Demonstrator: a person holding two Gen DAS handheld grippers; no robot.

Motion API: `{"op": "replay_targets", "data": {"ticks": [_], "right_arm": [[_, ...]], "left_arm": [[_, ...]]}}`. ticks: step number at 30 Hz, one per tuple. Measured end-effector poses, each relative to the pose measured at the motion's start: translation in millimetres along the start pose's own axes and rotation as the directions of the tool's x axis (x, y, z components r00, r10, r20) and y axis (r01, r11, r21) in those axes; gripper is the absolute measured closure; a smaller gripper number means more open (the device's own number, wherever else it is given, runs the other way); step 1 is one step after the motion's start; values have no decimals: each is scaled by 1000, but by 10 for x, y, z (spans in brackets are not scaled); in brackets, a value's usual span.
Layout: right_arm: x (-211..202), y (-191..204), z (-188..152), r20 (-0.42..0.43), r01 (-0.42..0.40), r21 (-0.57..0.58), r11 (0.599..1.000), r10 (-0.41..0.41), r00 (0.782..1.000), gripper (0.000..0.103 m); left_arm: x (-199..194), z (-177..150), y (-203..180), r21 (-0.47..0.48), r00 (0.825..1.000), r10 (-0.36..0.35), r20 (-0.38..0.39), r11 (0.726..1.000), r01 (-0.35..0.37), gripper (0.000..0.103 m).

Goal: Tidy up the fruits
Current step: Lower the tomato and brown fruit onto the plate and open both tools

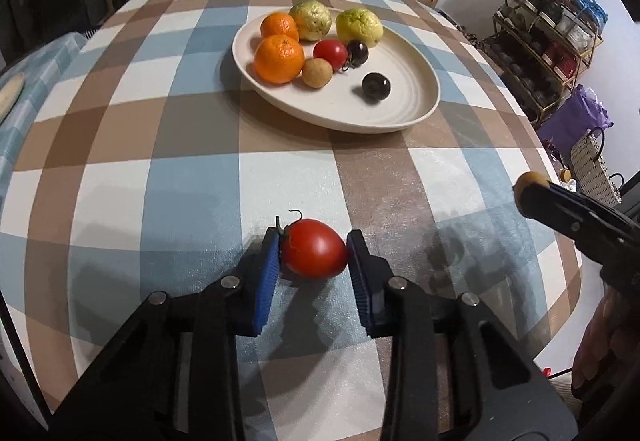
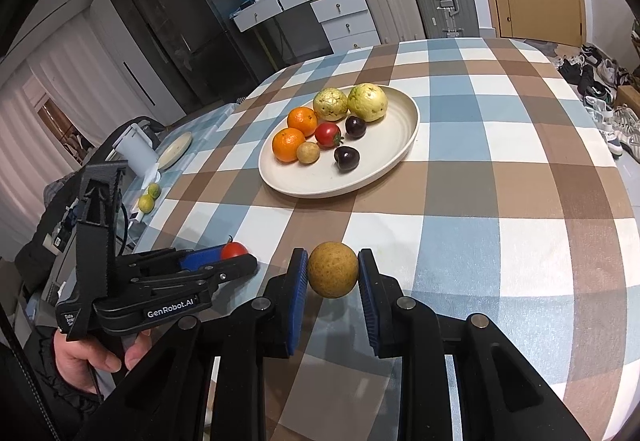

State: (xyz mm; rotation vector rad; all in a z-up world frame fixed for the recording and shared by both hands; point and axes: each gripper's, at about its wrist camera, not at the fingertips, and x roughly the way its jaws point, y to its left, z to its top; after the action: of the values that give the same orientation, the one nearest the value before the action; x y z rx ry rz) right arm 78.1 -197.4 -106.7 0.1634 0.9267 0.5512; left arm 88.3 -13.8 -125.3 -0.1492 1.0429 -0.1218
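1. Left wrist view: left gripper is clamping a red tomato between its blue pads; green stem is poking out past the left pad. Whether the tomato is touching the checked tablecloth or hanging just above it, cannot tell.
2. Right wrist view: right gripper is pinching a round tan-brown fruit between its two pads, held above the cloth.
3. Left wrist view is catching the right gripper only at the right edge, mostly cut off; just a bit of the tan fruit is showing at its tip.
4. Right wrist view is showing the left gripper from the side, at lower left; the tomato is mostly hidden behind the fingers, only a red top is showing. The person's left hand is gripping the handle, partly cut off.
5. Cream plate is sitting mid-table, well apart from both grippers. It is holding two oranges, two yellow-green bumpy fruits, a second red tomato, a small tan fruit and two dark fruits; exact kind of the dark ones is hard to tell.
6. Two small green fruits are lying at the far left table edge in the right wrist view, small and blurry.
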Motion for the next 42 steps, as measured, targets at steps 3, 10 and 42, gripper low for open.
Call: {"op": "replay_targets", "data": {"ticks": [3,10,42], "right_arm": [[-6,-1,1,-1,0,2,1000,0,1000,77],[6,-2,17,5,-13,11,1000,13,1000,77],[970,-353,973,26,51,65,997,-53,998,77]], "left_arm": [[-78,0,-32,9,1000,-20,16,1000,20,73],[-337,280,-80,48,994,-65,94,997,60,73],[1030,2165,-650,96,964,-266,-23,959,267,72]]}}
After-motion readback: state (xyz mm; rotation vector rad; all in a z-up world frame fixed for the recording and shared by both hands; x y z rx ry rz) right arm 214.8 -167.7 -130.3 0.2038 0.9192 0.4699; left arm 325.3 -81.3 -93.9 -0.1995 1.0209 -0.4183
